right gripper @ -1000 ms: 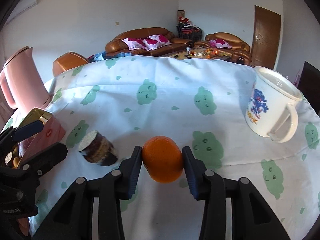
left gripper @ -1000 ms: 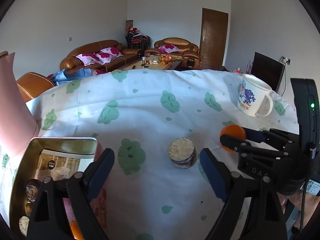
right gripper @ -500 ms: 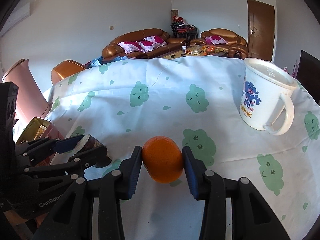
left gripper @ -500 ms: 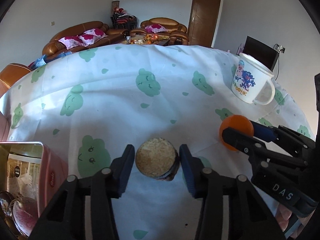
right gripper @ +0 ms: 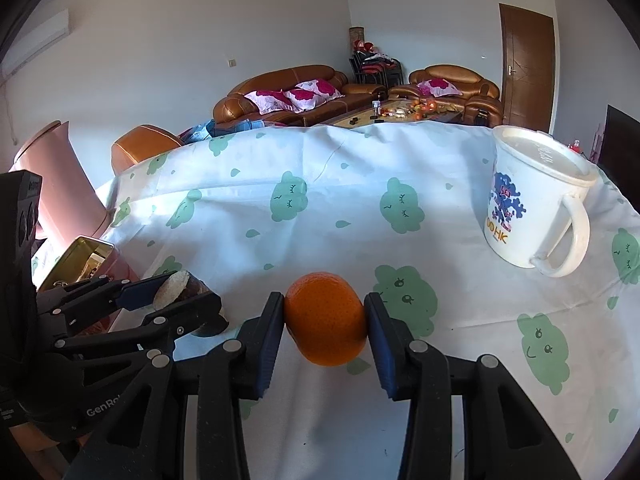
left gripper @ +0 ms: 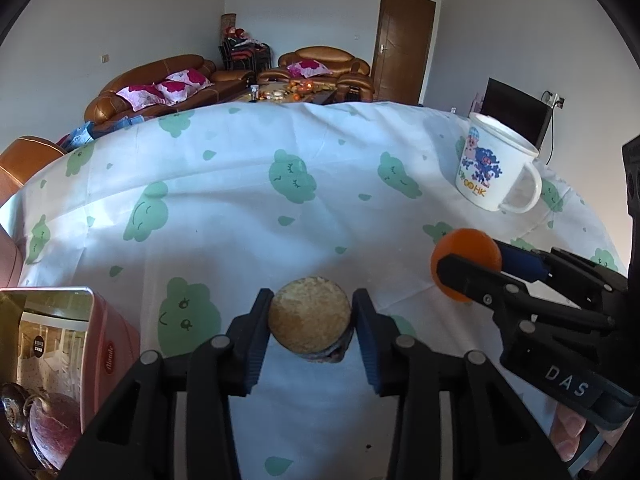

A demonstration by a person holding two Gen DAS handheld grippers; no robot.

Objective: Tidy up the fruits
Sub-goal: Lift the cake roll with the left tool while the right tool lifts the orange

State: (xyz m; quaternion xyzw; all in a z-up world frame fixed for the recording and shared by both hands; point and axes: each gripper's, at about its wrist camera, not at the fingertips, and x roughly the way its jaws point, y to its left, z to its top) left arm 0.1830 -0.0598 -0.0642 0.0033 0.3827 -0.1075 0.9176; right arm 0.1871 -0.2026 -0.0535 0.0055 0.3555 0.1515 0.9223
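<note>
A round dark-skinned fruit piece [left gripper: 310, 322] with a pale tan top sits on the cloud-print tablecloth [left gripper: 240, 200]. My left gripper [left gripper: 313, 298] has it between its jaws, which are closing, and both blue pads touch its sides. The right wrist view shows that same gripper [right gripper: 176, 292] at the lower left around the piece [right gripper: 172, 288]. My right gripper [right gripper: 324, 300] is shut on an orange [right gripper: 326, 320], held just over the cloth. In the left wrist view the orange [left gripper: 466, 252] is to the right.
An open pink tin [left gripper: 100, 340] with dark fruits [left gripper: 52, 428] inside stands at the left gripper's near left. A white lidded mug [right gripper: 528, 208] stands at the far right. A pink jug [right gripper: 56, 176] is at the far left. Bare cloth lies between them.
My left gripper came forward and down over the fruit piece, and its wide jaws closed in on both sides of it. The right gripper kept still with the orange.
</note>
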